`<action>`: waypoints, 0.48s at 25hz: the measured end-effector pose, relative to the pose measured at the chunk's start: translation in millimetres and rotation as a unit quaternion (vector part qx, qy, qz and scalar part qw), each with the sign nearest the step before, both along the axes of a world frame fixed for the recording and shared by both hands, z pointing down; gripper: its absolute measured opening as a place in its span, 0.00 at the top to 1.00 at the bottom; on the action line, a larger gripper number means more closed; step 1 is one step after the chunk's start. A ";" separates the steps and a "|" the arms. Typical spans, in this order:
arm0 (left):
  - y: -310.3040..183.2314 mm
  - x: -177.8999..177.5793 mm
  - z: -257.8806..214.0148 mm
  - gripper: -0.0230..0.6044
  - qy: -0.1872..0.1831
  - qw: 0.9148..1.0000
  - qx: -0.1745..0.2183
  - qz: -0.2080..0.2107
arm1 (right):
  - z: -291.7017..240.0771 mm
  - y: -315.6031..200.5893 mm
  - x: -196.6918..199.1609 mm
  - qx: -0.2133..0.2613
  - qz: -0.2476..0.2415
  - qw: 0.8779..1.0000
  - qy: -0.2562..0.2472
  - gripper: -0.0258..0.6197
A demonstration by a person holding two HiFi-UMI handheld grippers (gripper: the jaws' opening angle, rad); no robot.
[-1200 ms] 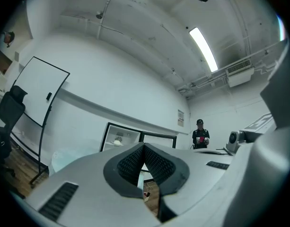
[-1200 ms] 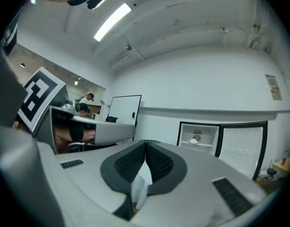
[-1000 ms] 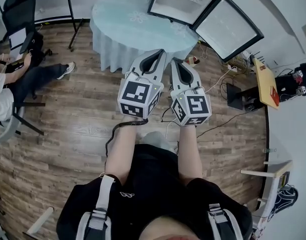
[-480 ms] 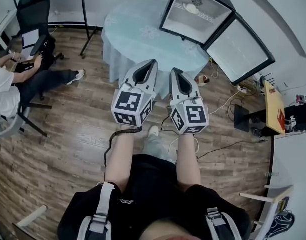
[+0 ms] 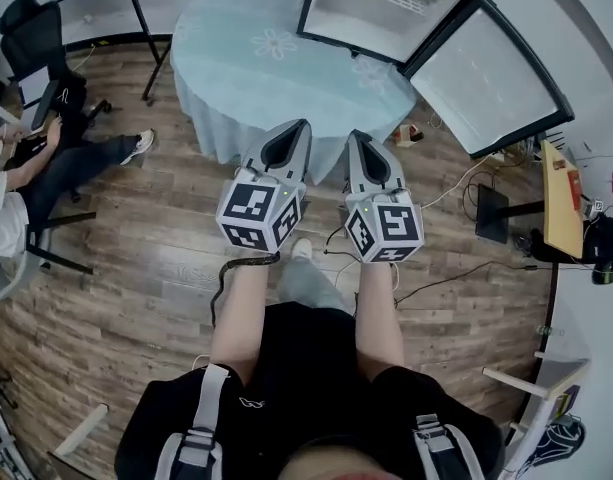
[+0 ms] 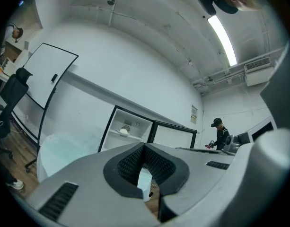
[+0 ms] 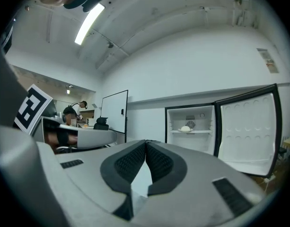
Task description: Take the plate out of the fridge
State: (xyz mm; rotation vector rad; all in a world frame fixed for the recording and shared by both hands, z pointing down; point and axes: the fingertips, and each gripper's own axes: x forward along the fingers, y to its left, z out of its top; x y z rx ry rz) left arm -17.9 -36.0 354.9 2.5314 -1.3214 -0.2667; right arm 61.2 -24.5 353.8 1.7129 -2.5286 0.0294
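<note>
**Plate not yet touched; both grippers closed and well short of the fridge**

The left gripper has its jaws brought together at the tips, with nothing caught between the dark ribbed pads. Its own view shows only a sliver of pale cloth through the gap lower down. The right gripper is the same: jaws pressed together and empty. The two are held side by side out in front of the person, pointing roughly level towards the far wall.

Just past their tips stands a round table under a pale blue cloth, and it sits between the person and the fridge. The fridge door is swung wide open to the right, so the inside is plainly in view. The plate sits on the upper shelf as a pale round shape with something heaped on it. It is well apart from either gripper.

By my reckoning the job has hardly begun. The door being open is one step that no longer needs doing, but everything concerning the plate is still to come. The person has to close the distance, getting round or reaching over the table, then part a pair of jaws, take the plate by its rim and draw it off the shelf level. No grip has been made yet.
</note>
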 end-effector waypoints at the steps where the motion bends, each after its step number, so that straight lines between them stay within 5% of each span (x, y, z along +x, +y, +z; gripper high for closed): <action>1: -9.3 14.2 2.1 0.94 0.000 1.000 -0.002 0.006 | 2.6 -10.8 14.1 -0.004 0.006 1.000 -0.004 0.95; 12: -106.7 113.0 1.2 0.94 0.009 1.000 -0.018 0.009 | 2.6 -108.8 121.4 -0.017 0.021 1.000 -0.015 0.95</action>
